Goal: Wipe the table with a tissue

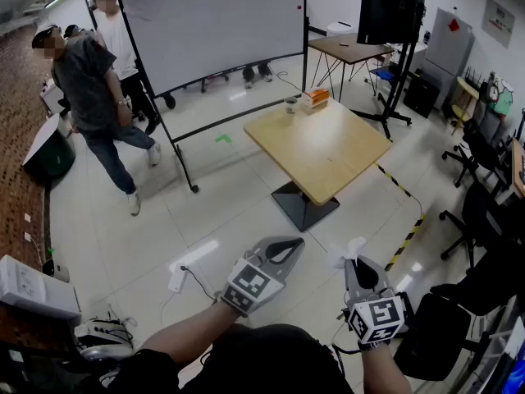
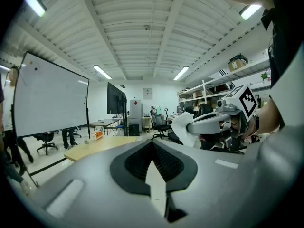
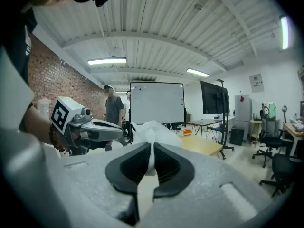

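Note:
The wooden table [image 1: 324, 150] stands a few steps ahead on the tiled floor, with an orange tissue box [image 1: 315, 98] and a small cup [image 1: 290, 104] at its far end. My right gripper [image 1: 354, 258] is low in the head view, shut on a crumpled white tissue [image 1: 348, 250]. In the right gripper view the tissue [image 3: 153, 131] bulges out above the closed jaws. My left gripper [image 1: 287, 245] hangs beside it, shut and holding nothing. From the left gripper view I see the table [image 2: 95, 145] and the tissue [image 2: 183, 129] in the other gripper.
A rolling whiteboard [image 1: 213, 23] stands behind the table, two people [image 1: 90, 89] to its left. A screen on a stand [image 1: 392, 6], a second table [image 1: 353, 49] and office chairs [image 1: 476, 212] fill the right. Striped tape [image 1: 406, 236] and a power strip [image 1: 178, 277] lie on the floor.

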Demonstrator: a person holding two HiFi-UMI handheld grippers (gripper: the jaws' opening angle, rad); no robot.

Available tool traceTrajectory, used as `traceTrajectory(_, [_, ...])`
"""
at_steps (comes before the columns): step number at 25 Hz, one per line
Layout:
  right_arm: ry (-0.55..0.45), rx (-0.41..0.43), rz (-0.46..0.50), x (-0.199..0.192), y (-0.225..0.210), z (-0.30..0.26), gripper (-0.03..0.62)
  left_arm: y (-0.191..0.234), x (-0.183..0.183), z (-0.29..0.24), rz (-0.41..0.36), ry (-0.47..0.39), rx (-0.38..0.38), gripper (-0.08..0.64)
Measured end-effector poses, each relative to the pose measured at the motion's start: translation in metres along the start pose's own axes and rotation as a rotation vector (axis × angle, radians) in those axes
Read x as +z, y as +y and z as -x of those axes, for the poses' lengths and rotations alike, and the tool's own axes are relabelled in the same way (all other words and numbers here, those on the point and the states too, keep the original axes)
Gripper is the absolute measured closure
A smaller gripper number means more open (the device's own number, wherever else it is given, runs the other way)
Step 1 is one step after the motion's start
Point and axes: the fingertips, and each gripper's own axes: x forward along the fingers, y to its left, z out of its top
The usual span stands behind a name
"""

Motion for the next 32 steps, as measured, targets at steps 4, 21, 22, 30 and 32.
traceTrajectory(4, [0.001,0.018,0.008,0.002,-0.007,-0.012,0.592,0.006,0.001,-0.007,0.001,0.009,0.012,0.543])
traceTrajectory(21, [0.084,-0.067,-0.002,0.004,-0.081,-0.141,0.592,0.115,-0.003,-0.109,0.015,0.007,-0.073,0.543])
traceTrajectory(22, [0.094,-0.077,-0.004,0.005,-0.086,-0.154,0.592,0.127,-0.002,-0.115,0.015,0.007,-0.083,0.543])
traceTrajectory(30, [0.175,-0.140,-0.008,0.018,-0.115,-0.241,0.592,0.211,0.010,-0.151,0.020,0.031,-0.141,0.543])
traceTrajectory(32, [0.206,-0.141,-0.007,0.014,-0.121,-0.258,0.592,0.223,0.009,-0.156,0.028,0.037,-0.147,0.543])
